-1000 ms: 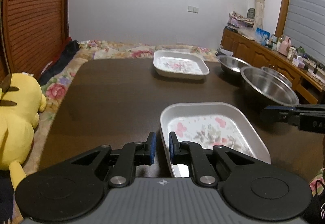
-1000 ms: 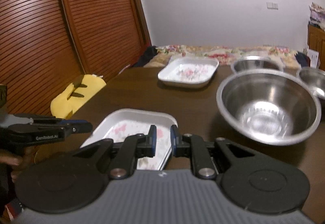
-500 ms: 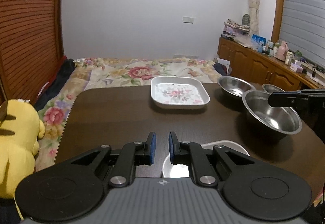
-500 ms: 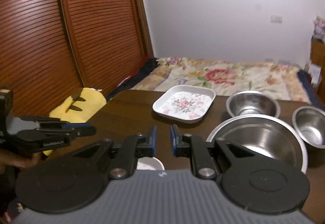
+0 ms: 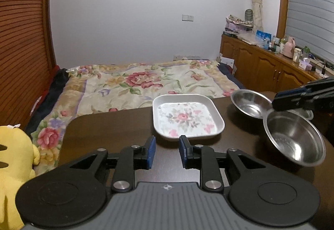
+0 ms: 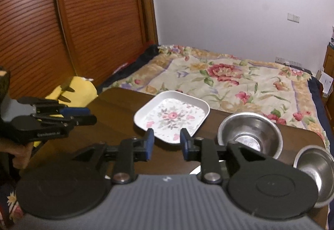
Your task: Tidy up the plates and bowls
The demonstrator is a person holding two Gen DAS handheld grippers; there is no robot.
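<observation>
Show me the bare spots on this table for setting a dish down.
Bare wood lies left of the floral plate, out to the table edge by the yellow plush. The right side is crowded with steel bowls.

Plate [image 5: 187,117]: we see it white, floral, square, flat on the table.
Bowls [image 5: 293,138]: we count three, steel, upright, right of plate.

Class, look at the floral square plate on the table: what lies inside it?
The floral square plate holds no objects; only its printed flower pattern shows inside. In the right wrist view, the right gripper's fingertips cover part of its near rim.
</observation>
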